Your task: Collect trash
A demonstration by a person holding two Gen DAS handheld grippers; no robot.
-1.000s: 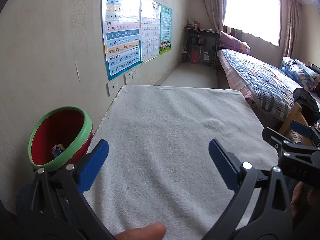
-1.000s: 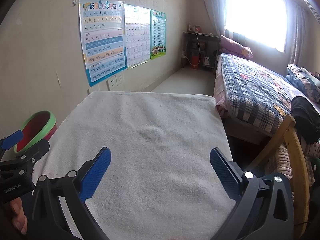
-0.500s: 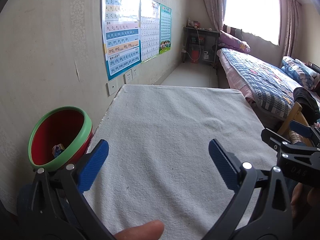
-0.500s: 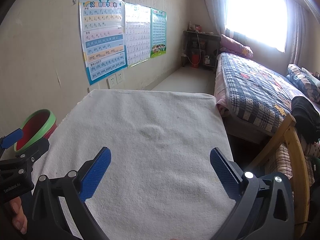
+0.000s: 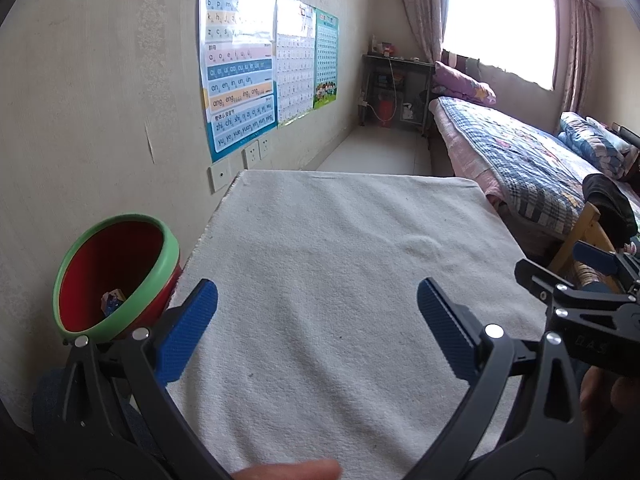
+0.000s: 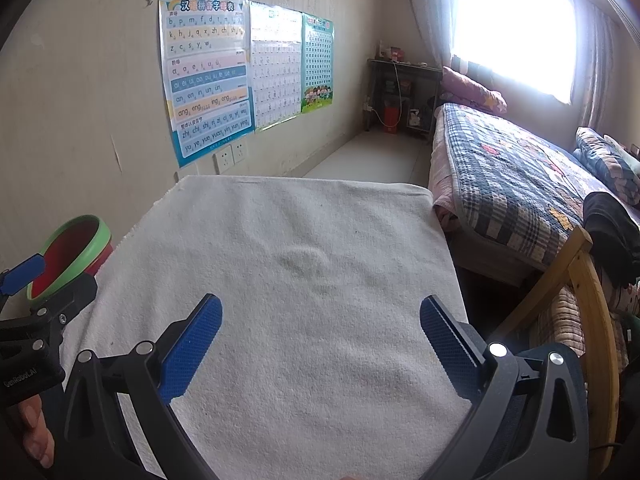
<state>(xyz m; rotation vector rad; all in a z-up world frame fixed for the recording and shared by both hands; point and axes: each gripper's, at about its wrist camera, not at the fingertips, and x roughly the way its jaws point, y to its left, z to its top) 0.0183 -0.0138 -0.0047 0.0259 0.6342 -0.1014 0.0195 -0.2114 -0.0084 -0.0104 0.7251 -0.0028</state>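
I hold one claw in each hand, and both are over the table covered with a white cloth (image 5: 340,272). My left claw (image 5: 316,312) is released: its two blue pads (image 5: 186,332) stand wide apart and there is nothing between them, only the cloth below. My right claw (image 6: 320,328) is released in the same way, its blue pads (image 6: 192,344) far from each other and gripping nothing. In the left view I see the right claw at the right edge, and in the right view the left one appears at the left edge, so the two are side by side and apart from each other. The trash bin (image 5: 116,276), red inside with a green rim, stands beside the left edge of the table, close to the wall, just next to my left claw. At the bottom of it lies a small piece of trash (image 5: 112,300), with blue on it; I cannot tell what it is exactly. On the cloth itself I see only some very small dark specks and a soft wrinkle near the middle. On the wall (image 6: 80,100) hang learning posters (image 6: 208,76), with sockets under them. To the right of the table there is a bed with a checked blanket (image 6: 512,176), a wooden chair back (image 6: 592,292) with dark clothes on it, and a bright window (image 6: 516,24) behind. A fingertip (image 5: 288,470) shows at the bottom edge of the left view.
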